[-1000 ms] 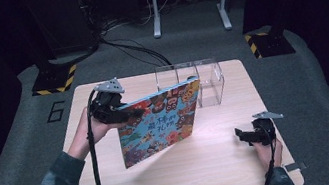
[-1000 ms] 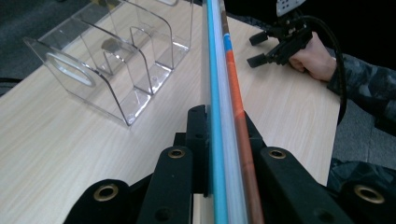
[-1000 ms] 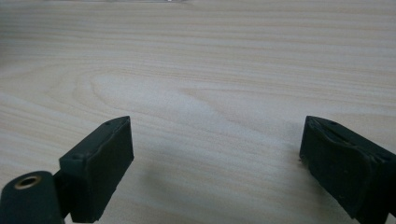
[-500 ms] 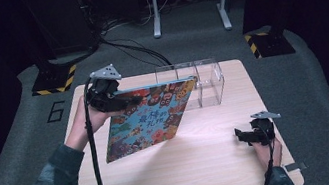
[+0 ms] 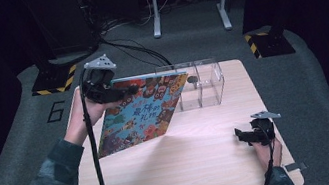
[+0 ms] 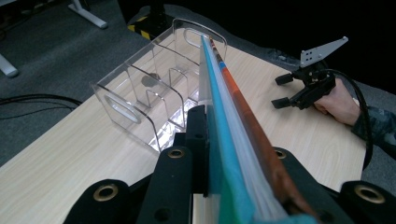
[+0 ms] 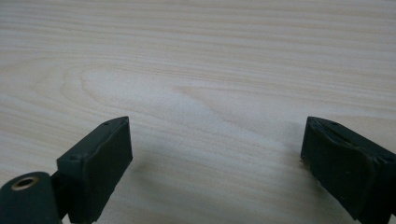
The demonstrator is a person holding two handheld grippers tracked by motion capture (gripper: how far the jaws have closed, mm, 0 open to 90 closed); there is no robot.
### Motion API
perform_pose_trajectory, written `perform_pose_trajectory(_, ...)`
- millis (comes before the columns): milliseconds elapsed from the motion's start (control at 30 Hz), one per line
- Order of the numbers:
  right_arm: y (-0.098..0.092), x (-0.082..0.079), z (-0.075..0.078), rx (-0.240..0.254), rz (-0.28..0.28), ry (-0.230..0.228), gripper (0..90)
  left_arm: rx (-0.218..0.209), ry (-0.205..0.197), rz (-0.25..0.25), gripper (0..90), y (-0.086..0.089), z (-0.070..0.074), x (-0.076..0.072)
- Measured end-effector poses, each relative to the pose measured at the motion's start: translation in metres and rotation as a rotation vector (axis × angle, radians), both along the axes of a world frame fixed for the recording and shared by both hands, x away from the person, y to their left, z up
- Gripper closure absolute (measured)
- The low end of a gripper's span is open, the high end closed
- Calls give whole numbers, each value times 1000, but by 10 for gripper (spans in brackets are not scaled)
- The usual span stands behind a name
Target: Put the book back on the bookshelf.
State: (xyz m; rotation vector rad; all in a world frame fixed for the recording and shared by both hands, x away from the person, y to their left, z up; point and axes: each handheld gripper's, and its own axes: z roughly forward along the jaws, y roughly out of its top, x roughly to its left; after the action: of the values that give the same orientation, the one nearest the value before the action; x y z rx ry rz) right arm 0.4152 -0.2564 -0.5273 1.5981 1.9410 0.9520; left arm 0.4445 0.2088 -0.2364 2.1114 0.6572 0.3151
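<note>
Item: picture book (image 5: 141,111), thin, with a colourful illustrated cover. It was held off the table (image 5: 205,166) at a tilt, one upper corner clamped in the left gripper (image 5: 124,93), the far upper corner reaching over the near edge of the clear rack (image 5: 200,84). In the left gripper view the book (image 6: 238,140) ran edge-on between the jaws, which were pressed flat against both covers; the grip looked firm. Its lower corner hung free above the wood.

Item: clear rack (image 6: 154,93), a see-through plastic stand with upright dividers and several slots, at the far side of the table. All slots appeared empty, apart from a small dark mark seen through the plastic that could not be identified.

Item: right gripper (image 5: 247,135), resting low at the near right part of the table, well apart from the book and rack. The right gripper view showed its jaws spread wide over bare wood (image 7: 196,70), nothing between them.

Progress, as judged: the book was picked up and brought to the rack, but not yet slotted. What remained, by this reading, was to stand the book upright, line its lower edge with a slot between two dividers, lower it in and release. The right gripper had no visible share in the work.
</note>
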Motion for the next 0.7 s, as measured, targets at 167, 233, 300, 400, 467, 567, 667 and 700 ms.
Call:
perform_pose_trajectory(167, 0, 0, 0, 2, -1, 0, 82, -38, -12, 41, 806, -1, 5, 4)
perform_pose_trajectory(233, -1, 0, 0, 5, -1, -1, 84, -64, -23, 57, 806, -1, 7, 5)
perform_pose_trajectory(300, -1, 0, 0, 4, 1, -1, 84, -85, -42, 73, 806, -2, 9, 4)
perform_pose_trajectory(400, 0, 0, 0, 3, 0, -1, 84, -89, -50, 83, 805, -4, 12, 6)
perform_pose_trajectory(467, 0, 0, 0, 4, -1, -2, 84, -97, -47, 86, 805, -6, 13, 8)
perform_pose_trajectory(567, -1, 0, 0, 4, 3, 0, 84, -107, -56, 100, 806, -10, 14, 11)
perform_pose_trajectory(667, -1, 0, 0, 5, 5, 0, 87, -110, -68, 113, 805, -14, 15, 14)
perform_pose_trajectory(700, -1, 0, 0, 9, 4, 1, 87, -114, -69, 120, 805, -15, 15, 15)
